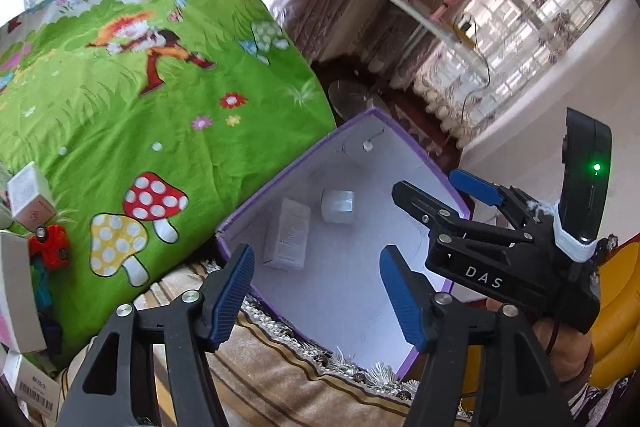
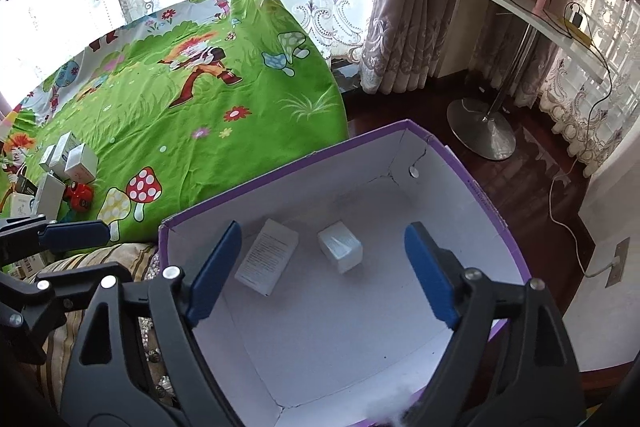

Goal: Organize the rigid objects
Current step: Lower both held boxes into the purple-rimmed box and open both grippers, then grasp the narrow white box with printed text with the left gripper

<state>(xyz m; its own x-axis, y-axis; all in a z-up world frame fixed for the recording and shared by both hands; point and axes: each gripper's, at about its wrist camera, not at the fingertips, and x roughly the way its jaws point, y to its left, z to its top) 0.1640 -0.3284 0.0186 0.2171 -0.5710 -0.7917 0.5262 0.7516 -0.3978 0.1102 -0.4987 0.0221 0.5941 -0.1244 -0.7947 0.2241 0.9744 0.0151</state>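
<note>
A purple box with a white inside (image 1: 420, 151) (image 2: 480, 195) sits at the bed's edge. In it lie a flat white carton (image 1: 289, 233) (image 2: 267, 255) and a small white cube box (image 1: 338, 206) (image 2: 341, 246). My left gripper (image 1: 316, 293) is open and empty, above the box's near-left corner. My right gripper (image 2: 322, 271) is open and empty, over the box's inside; it also shows in the left wrist view (image 1: 436, 191). Several white boxes (image 2: 68, 159) (image 1: 30, 197) and a red toy car (image 2: 80, 197) (image 1: 50, 243) lie on the green sheet at the left.
The green cartoon bedsheet (image 2: 200, 107) covers the bed. A striped fringed blanket (image 1: 280, 367) lies under the box's near side. A white shelf table (image 2: 520, 11) with a round metal base (image 2: 480, 131) stands by the curtains. A cable (image 2: 560, 211) runs to a wall socket.
</note>
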